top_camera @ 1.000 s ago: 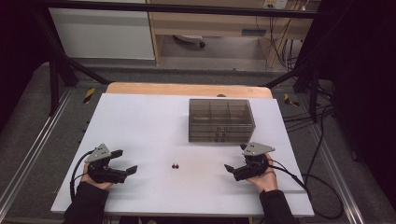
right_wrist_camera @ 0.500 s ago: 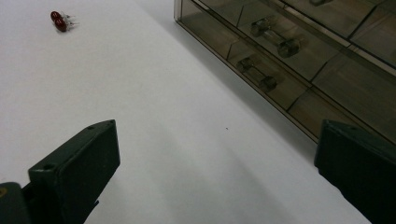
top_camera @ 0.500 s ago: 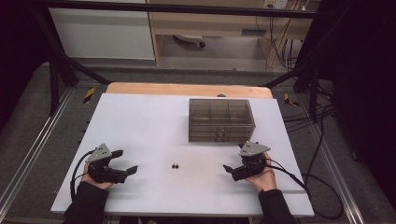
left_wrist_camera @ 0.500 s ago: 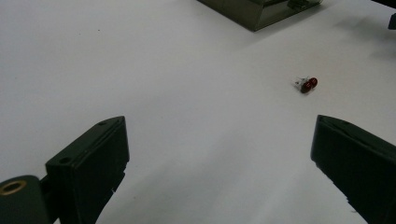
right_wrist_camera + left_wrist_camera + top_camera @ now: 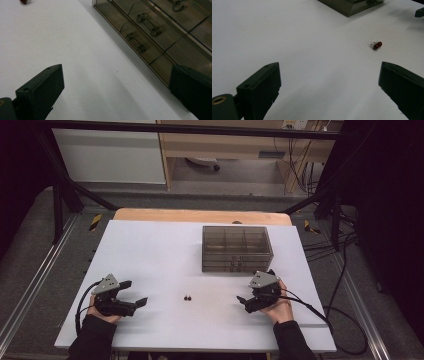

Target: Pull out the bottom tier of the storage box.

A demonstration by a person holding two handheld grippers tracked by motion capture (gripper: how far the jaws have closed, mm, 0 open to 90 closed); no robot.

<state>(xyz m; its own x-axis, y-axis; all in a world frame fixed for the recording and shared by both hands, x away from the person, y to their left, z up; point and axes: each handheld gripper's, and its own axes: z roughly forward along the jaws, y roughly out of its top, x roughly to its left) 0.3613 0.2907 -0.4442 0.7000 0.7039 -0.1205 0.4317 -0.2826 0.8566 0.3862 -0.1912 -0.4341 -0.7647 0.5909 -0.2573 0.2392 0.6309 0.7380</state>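
- Two small round dark-red glossy parts (image 5: 188,297) with thin wire leads lie touching each other on the matte white table (image 5: 150,250), near its front edge, midway between the grippers.
- Left gripper (image 5: 134,294): black jaws wide apart, empty, near the front-left corner.
- Right gripper (image 5: 245,301): jaws spread, empty, just in front of the smoky translucent compartment box (image 5: 237,248).
- Right gripper view shows clear dumbbell-shaped pieces (image 5: 149,25) in the box's compartments.
- Right gripper has shifted slightly left since earlier; left unchanged.
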